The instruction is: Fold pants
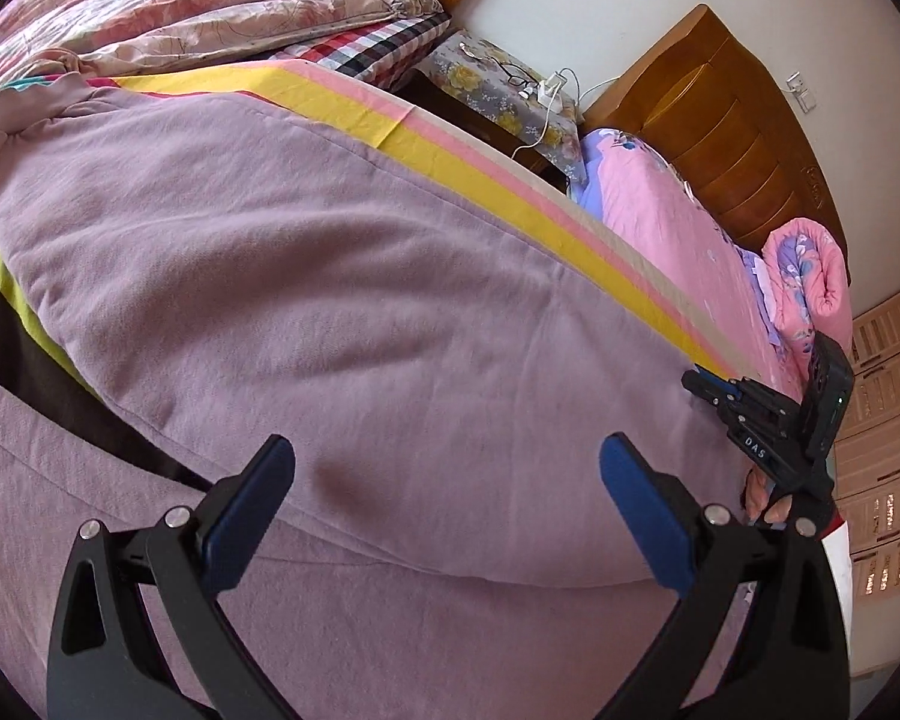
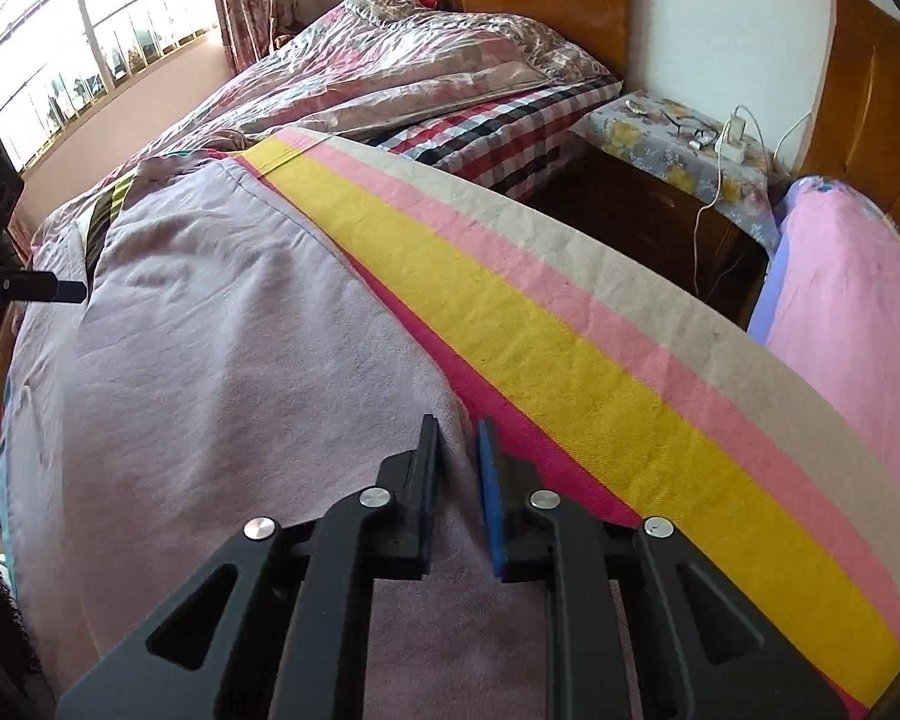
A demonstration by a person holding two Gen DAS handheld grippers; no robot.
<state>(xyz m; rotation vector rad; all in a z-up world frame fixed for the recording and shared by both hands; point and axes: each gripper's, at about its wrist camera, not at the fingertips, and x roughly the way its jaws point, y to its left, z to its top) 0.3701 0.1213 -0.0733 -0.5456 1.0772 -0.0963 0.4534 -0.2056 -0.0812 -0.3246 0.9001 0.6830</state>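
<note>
Pants (image 1: 306,276): one pair, mauve, soft fleecy knit, spread across the striped sheet (image 2: 570,324) on the near bed, one layer already lying over another in the left wrist view. Right tool (image 2: 457,480) has its pads drawn nearly together with a ridge of the pants' edge pinched up between them, right where the fabric meets the magenta stripe; I read that as a grip on the cloth. Left tool (image 1: 447,510) stands wide apart, hovering just above the fabric, nothing between the pads. Handling, my guess: light, floppy, no stiffness, so it will sag and drag on the sheet; not slippery, not fragile. A pinch probably picks up only the top layer unless it bites deep. Best holds look like the edges or corners, one per tool, lifted together so the fold stays square. Count: two tools, one pair of pants, two beds, one nightstand (image 2: 648,204) between them, two wooden headboards.
</note>
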